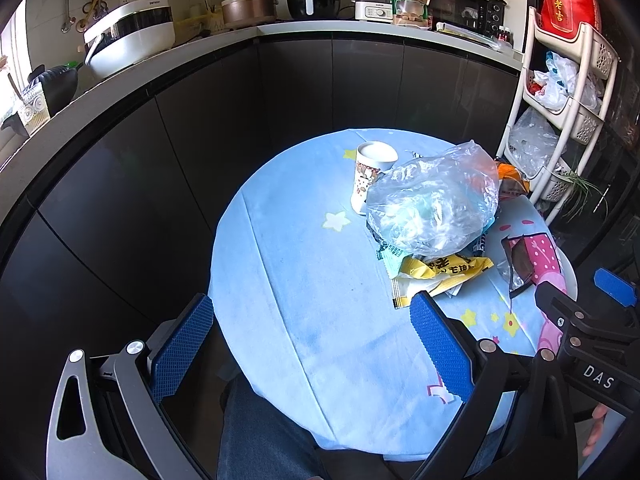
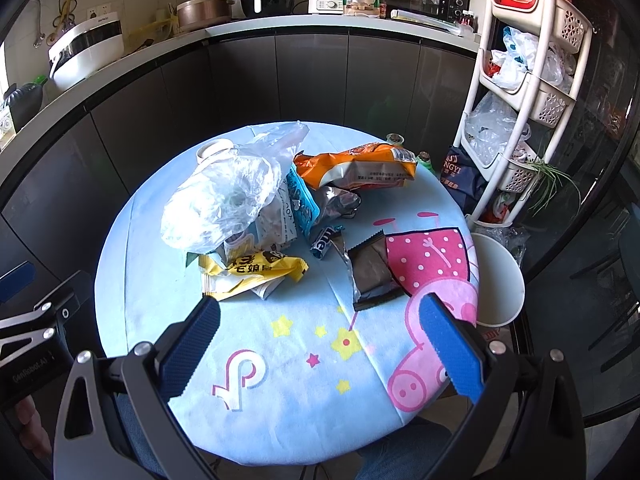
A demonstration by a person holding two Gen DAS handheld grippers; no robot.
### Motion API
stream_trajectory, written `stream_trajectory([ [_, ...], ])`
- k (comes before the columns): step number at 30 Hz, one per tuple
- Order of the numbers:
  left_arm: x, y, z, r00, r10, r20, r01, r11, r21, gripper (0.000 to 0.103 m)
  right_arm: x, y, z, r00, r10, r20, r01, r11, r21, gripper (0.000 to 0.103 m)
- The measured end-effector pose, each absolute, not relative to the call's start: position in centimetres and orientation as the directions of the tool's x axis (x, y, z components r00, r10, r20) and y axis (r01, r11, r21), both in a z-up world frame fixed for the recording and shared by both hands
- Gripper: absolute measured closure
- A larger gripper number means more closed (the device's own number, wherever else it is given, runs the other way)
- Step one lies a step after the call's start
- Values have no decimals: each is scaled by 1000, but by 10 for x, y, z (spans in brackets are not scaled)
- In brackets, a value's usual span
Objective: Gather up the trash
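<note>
Blue cloth covers the round table (image 2: pixel 168 292) in front of me, and the trash sits heaped toward its far side. My right gripper (image 2: pixel 320 344) hangs wide open and empty over the near edge; the yellow wrapper (image 2: pixel 256 268) lies just beyond its left finger, the dark foil wrapper (image 2: pixel 370 276) just beyond its right. Behind them are the clear plastic bag (image 2: pixel 224 196) and the orange snack bag (image 2: pixel 356 164). My left gripper (image 1: pixel 312 344) is also spread wide, holding nothing, with the heap ahead and to its right, apart from both fingers. A white bin (image 2: pixel 500 284) stands beside the table's right edge.
</note>
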State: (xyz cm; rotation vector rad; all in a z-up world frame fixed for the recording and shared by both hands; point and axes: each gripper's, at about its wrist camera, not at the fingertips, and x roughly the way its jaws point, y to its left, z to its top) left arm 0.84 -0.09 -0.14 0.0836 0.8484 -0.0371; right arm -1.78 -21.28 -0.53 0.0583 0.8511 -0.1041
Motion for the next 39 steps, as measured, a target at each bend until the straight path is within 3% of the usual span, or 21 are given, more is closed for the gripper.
stream_trajectory([
  [20,18,-5,-10,655,-2,-756,78,995,65,8,-9,-215,-13,639,-45,-768,94,995,20,3],
  [25,29,3,-20,612,-70,-788,117,993,2,10,0,-221,-28,655,87,-751,-24,995,94,3],
  [28,34,0,-19,613,-94,-784,149,989,-2,16,16,-230,-42,630,85,-772,-45,996,74,3],
  [32,50,-20,-9,607,-174,-776,242,970,-28,16,34,-249,-53,599,137,-789,-46,989,137,3],
  [35,66,-45,-6,592,-234,-772,316,948,-45,15,42,-259,-58,588,109,-802,-41,994,105,3],
  [39,93,-68,-21,552,-230,-801,354,935,-25,16,51,-274,-71,558,96,-824,-16,994,104,4],
])
